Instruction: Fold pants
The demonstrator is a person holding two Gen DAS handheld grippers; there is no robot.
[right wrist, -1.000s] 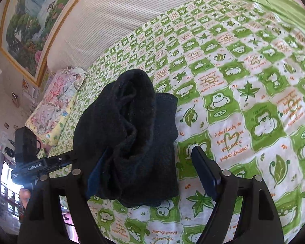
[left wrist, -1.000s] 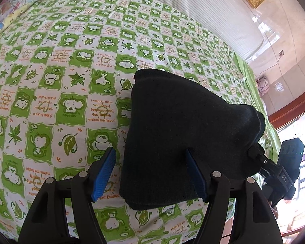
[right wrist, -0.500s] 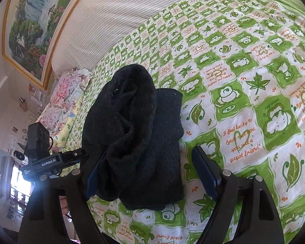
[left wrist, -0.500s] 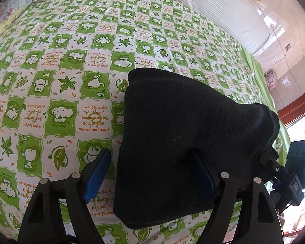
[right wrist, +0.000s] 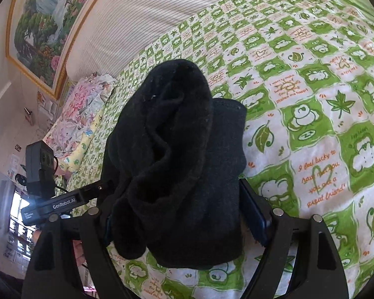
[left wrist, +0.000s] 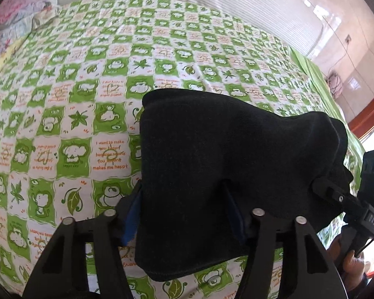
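The black pants are a folded bundle on the green and white checked bedspread. My left gripper has closed in on the bundle's near left edge, its blue pads pressing the cloth from both sides. My right gripper is likewise closed on the bundle's other side, where the pants show as thick bunched folds between its fingers. Each gripper shows in the other's view: the right one in the left wrist view, the left one in the right wrist view.
A striped headboard cushion runs along the far side of the bed. A floral pillow lies at the bed's corner. A framed landscape painting hangs on the wall. Open bedspread lies beyond the bundle.
Both grippers have narrowed from wide open to pinching the bundle's opposite sides. The bundle has stayed in place on the bed.
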